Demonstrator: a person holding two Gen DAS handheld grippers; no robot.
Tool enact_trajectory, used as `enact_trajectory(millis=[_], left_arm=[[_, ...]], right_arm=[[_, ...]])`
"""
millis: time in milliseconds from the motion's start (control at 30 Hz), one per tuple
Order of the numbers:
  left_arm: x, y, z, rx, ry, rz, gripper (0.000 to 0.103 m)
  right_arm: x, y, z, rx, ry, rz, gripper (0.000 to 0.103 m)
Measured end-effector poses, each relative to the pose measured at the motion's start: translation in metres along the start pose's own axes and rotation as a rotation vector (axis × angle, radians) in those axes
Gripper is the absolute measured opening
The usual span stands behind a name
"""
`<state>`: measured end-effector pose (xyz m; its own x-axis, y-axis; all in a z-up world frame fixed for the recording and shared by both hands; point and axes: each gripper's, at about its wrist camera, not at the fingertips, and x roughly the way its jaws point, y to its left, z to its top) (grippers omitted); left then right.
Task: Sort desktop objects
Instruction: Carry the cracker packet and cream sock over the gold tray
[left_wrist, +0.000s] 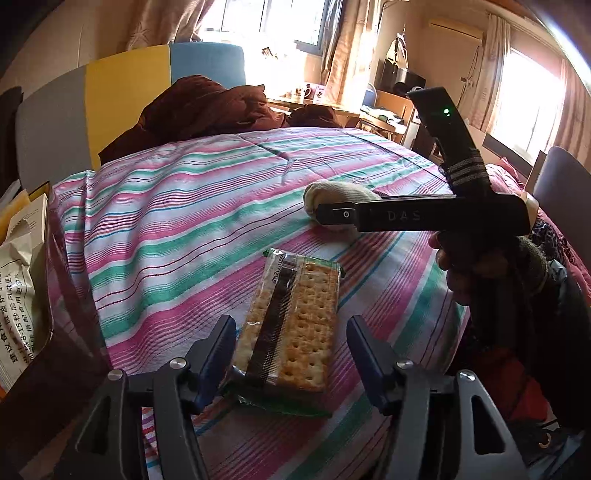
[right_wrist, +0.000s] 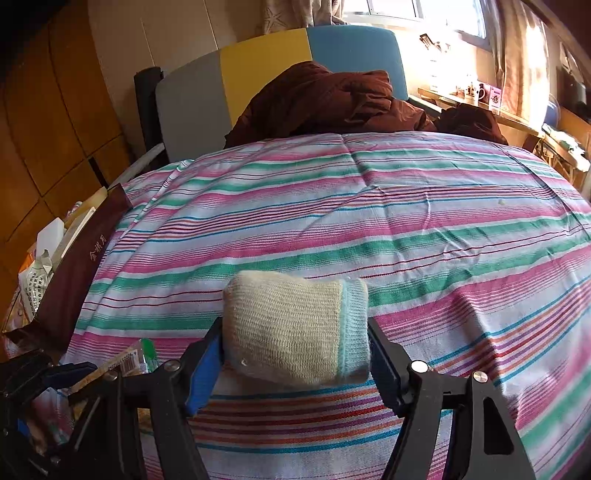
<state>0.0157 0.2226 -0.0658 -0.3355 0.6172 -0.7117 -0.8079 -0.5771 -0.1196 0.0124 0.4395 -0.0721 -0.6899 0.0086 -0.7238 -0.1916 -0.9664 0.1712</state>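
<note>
Crackers (left_wrist: 291, 328) in a clear wrapper with green ends lie flat on the striped bed cover (left_wrist: 177, 229), long side running away from the left wrist camera. The left hand-held gripper (left_wrist: 291, 350) is spread wide around the near end of the packet: its left blue-padded finger sits right against the packet's left edge, while the right finger stands clear of the other edge, with cover showing between.

A rolled cream sock (right_wrist: 291, 328) with a pale blue-green cuff on its right end sits on the same cover, further up the bed and to the right of the crackers. The right hand-held gripper (right_wrist: 295, 343) has its two fingers pressed against either end of the sock, pinching it; in the right wrist view the roll fills the gap between the fingers. From the left wrist view the sock (left_wrist: 340, 199) shows just behind the black body of the right hand-held gripper, which the person's hand (left_wrist: 465, 266) holds by its grip.

At the left edge of the bed a dark brown bag (right_wrist: 81, 266) with gold lettering stands against the cover, with paper packets beside it. A brown quilt (right_wrist: 325, 103) is heaped at the head of the bed, before a grey, yellow and blue headboard (right_wrist: 266, 62)
</note>
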Motion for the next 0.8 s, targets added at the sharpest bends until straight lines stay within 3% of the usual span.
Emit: enact_trajectory(millis=[100,333,600,800], left_arm=[[0.003,0.001,0.003,0.003,-0.008,0.018,0.052],[-0.005,0.003,-0.003,-0.013,-0.044,0.060,0.050],[-0.062,0.008,-0.009,-0.039,-0.159,0.096,0.050],[-0.114,0.039,-0.022,-0.146,-0.240,0.182,0.050]], right_arm=[[0.000,0.000,0.000,0.000,-0.004,0.002,0.072],[-0.002,0.003,-0.001,0.006,-0.008,0.002,0.072],[-0.012,0.031,0.005,-0.020,-0.033,0.072,0.072],[-0.021,0.083,0.014,-0.106,-0.056,0.179,0.072]])
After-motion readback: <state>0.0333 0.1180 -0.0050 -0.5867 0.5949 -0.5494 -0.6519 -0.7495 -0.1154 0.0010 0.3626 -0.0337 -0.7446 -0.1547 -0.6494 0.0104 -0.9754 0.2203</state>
